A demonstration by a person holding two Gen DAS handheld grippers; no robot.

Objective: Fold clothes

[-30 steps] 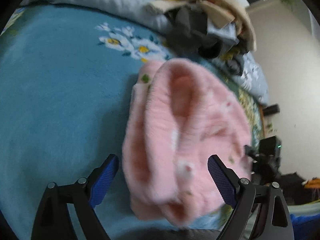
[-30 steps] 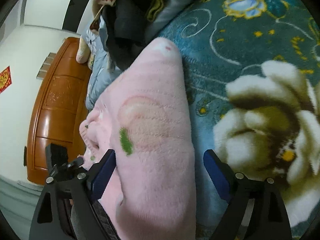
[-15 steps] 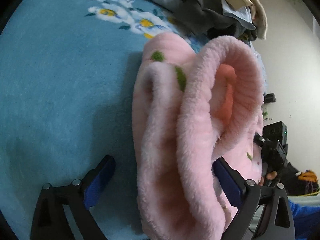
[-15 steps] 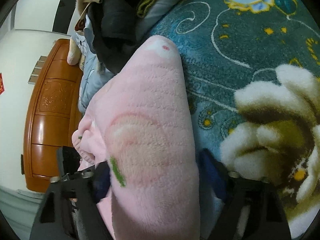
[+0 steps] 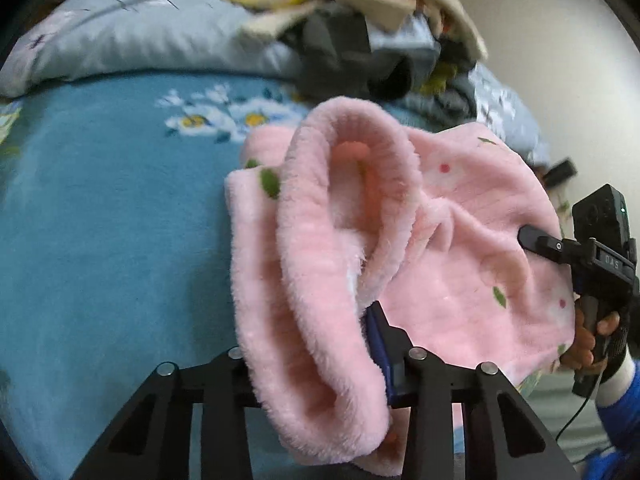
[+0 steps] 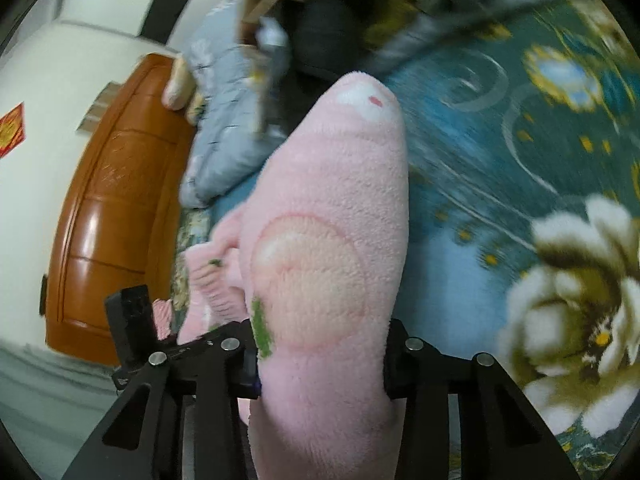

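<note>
Two claws, one pink fleece garment (image 5: 460,272) between them, held over the bed; the left claw (image 5: 316,364) is closing on a thick rolled hem, its blue pad (image 5: 380,344) pressed into the pile; the right claw (image 6: 320,356) is closing on another fold, the fleece bulging out from between its jaws.

The left view alone shows the other tool from outside: the right claw (image 5: 536,240) biting the far edge of the garment, one hand (image 5: 588,340) wrapped round its handle, one blue sleeve (image 5: 620,408) below it; it also shows the plain blue stretch of the blanket (image 5: 100,240) with its white flowers, and one grey pillow (image 5: 140,40) behind.

The right view alone shows one brown wooden headboard (image 6: 108,208), one red paper (image 6: 10,132) on the white wall, and the darker patterned part of the blanket (image 6: 500,184) with a big cream flower (image 6: 580,320); the peach print (image 6: 308,280) on the garment faces this camera.

Both views catch one blurred heap of clothes (image 5: 360,40) at the head of the bed.
</note>
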